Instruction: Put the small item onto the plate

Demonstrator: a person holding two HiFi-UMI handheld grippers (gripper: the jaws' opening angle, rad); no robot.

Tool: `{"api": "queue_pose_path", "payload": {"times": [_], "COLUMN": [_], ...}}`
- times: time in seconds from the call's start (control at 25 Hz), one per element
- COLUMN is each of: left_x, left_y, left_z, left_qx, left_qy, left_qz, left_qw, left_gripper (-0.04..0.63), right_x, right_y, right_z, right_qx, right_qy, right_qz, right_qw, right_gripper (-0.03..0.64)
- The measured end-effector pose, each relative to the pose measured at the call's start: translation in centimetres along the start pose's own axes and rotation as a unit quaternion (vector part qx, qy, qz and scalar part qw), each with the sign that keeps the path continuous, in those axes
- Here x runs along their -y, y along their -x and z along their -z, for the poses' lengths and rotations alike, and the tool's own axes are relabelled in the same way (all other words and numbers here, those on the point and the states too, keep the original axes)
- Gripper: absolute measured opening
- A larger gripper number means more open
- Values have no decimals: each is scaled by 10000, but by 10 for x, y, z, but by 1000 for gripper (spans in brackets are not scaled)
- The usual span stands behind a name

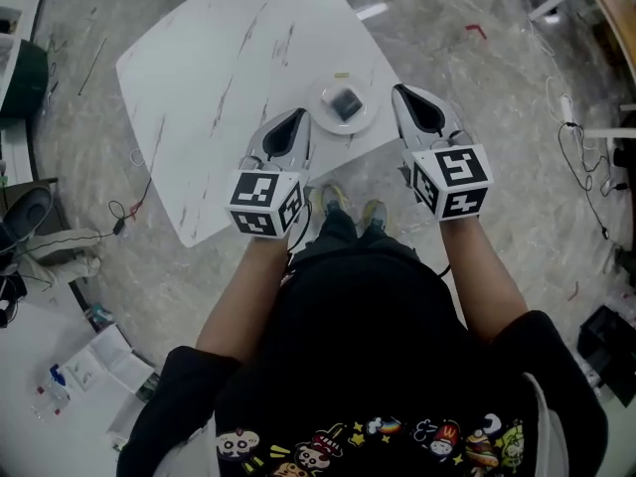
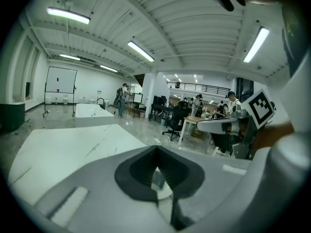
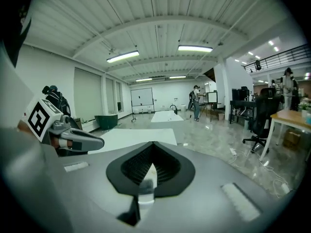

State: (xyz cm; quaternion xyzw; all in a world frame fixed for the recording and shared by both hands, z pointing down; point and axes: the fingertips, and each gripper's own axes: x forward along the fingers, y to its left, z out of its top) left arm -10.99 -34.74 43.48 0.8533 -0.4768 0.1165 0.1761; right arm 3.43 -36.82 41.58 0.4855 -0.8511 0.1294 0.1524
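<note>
In the head view a small dark, square item (image 1: 345, 102) lies in the middle of a white round plate (image 1: 325, 118) near the front edge of the white marble table (image 1: 229, 87). My left gripper (image 1: 300, 115) hovers just left of the plate, jaws closed together with nothing between them. To the plate's right my right gripper (image 1: 397, 89) hangs level with it, also shut and empty. In the left gripper view the left gripper (image 2: 156, 149) shows its jaws meeting, with a sliver of plate (image 2: 164, 191) below. The right gripper (image 3: 153, 144) looks the same in its own view.
A tiny yellowish object (image 1: 342, 75) lies on the table just behind the plate. The person's feet (image 1: 348, 207) stand on the grey floor at the table's edge. Cables (image 1: 581, 157) and boxes (image 1: 104, 361) lie on the floor around.
</note>
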Motion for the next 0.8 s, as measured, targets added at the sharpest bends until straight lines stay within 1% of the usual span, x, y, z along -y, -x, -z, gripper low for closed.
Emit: {"api": "queue_pose_path", "payload": {"times": [0.08, 0.16, 0.24, 0.6, 0.8], "left_x": [0, -1, -2, -1, -6], "left_y": [6, 10, 11, 10, 9], "left_z": [-12, -20, -24, -25, -25], "left_qx": [218, 391, 480, 528, 515], "left_qy": [-109, -189, -220, -139, -74], "left_qz": [-96, -177, -214, -155, -170], "left_qw": [9997, 9989, 9984, 9984, 9985], "left_gripper": [0, 0, 0, 0, 0], "right_x": [3, 9, 12, 4, 3], "right_y": [8, 8, 8, 5, -1], "right_z": [-8, -7, -5, -12, -11], "right_qx": [148, 162, 151, 191, 161], "right_qy": [-14, -88, -165, -61, -133], "right_qz": [48, 120, 179, 147, 152], "right_qw": [9999, 9998, 9996, 9997, 9997], "right_gripper": [20, 20, 20, 20, 20]}}
